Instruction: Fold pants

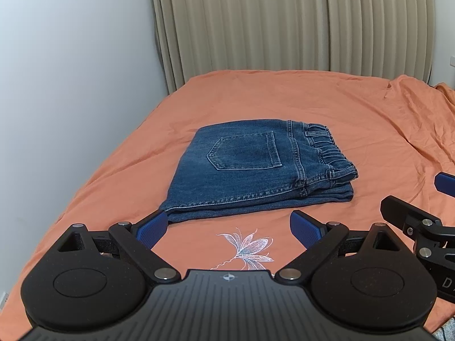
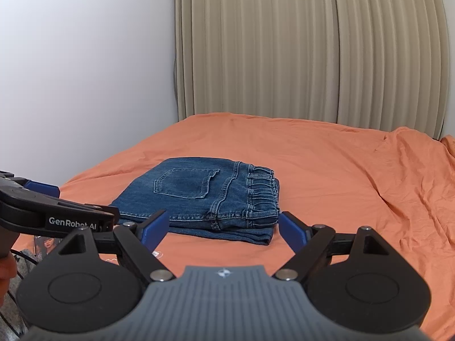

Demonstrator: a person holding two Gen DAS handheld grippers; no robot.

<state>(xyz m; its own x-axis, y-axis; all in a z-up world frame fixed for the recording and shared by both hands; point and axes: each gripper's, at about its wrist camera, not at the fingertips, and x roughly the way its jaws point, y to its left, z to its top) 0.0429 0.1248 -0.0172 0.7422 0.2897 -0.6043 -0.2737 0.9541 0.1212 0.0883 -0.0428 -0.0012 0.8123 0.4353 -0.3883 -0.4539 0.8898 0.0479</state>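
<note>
The blue jeans (image 1: 256, 167) lie on the orange bedsheet (image 1: 327, 108) as a compact, layered rectangle, back pocket (image 1: 244, 150) facing up and the elastic waistband (image 1: 327, 147) along the side of the jeans away from the white wall (image 1: 71, 71); the pleated beige curtain (image 1: 284, 22) hangs beyond the far edge of the bed. The left gripper (image 1: 227, 227) hovers just short of the jeans' near edge with its blue pads spread wide and nothing between them, one pad close to the near corner of the denim on the wall side. The right gripper (image 2: 221, 227) hangs likewise before the jeans, fingers wide apart and empty, just beside the other gripper. Judging by the stacked layers at the waistband end, the folding looks finished or nearly so, and what seems left is tidying and backing away. To do that well, keep both grippers spread and clear of the denim, since a snagged pad could drag the top layer askew. If the lower layers showing under the near edge of the jeans need squaring, nudge them gently from the side instead of pinching, then lift straight back.
</note>
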